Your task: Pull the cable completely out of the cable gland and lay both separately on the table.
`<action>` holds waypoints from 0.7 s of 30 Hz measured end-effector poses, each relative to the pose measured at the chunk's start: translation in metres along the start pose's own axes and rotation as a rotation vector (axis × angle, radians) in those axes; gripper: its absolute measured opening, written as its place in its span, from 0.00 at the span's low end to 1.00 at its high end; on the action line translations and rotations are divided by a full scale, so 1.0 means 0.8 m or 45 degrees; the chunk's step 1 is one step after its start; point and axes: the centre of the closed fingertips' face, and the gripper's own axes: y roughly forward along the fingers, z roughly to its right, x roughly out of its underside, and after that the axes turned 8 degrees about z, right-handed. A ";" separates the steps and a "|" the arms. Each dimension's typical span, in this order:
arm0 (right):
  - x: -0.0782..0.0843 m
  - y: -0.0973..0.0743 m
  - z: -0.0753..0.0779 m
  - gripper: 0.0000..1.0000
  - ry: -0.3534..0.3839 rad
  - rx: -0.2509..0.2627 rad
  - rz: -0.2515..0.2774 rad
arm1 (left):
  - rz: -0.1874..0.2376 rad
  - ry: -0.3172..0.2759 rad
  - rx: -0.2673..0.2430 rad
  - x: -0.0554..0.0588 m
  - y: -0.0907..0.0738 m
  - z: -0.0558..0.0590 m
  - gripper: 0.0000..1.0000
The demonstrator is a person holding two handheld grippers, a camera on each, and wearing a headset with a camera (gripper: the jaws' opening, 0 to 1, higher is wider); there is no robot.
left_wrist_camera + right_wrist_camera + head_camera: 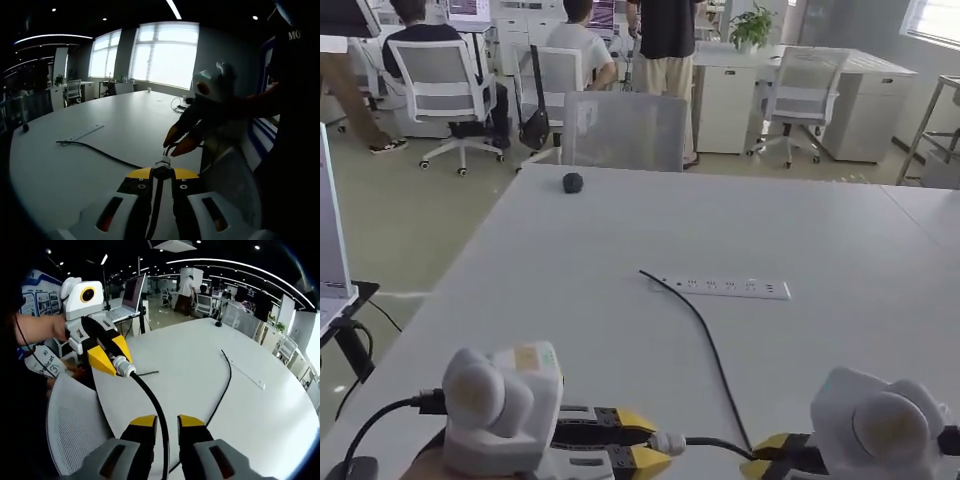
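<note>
White table (pixel 610 225), left tongs (pixel 652 447) clamping cable gland (pixel 123 366)

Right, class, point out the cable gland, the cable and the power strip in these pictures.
cable gland (pixel 123 366): right gripper view, on its pale body.
cable (pixel 713 350): head view, midway along its black length.
power strip (pixel 730 287): head view, on its white top face.

Left gripper (pixel 161 175) clamps the cable gland (pixel 162 164) at 6 o'clock. The cable (pixel 95 148) trails toward 9 o'clock. The right gripper (pixel 172 146) is just beyond the gland.
</note>
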 end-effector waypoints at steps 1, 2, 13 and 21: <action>-0.004 0.000 -0.003 0.17 -0.053 -0.002 0.003 | -0.004 -0.004 0.005 0.001 0.001 0.002 0.15; -0.009 -0.001 -0.006 0.17 -0.097 -0.009 0.008 | -0.010 -0.008 0.008 0.002 0.001 0.003 0.15; -0.041 0.020 -0.047 0.09 -0.375 -0.108 0.042 | -0.028 0.002 0.025 0.005 0.003 0.005 0.15; -0.040 0.022 -0.047 0.02 -0.372 -0.143 0.037 | -0.028 0.003 0.020 0.005 0.002 0.004 0.15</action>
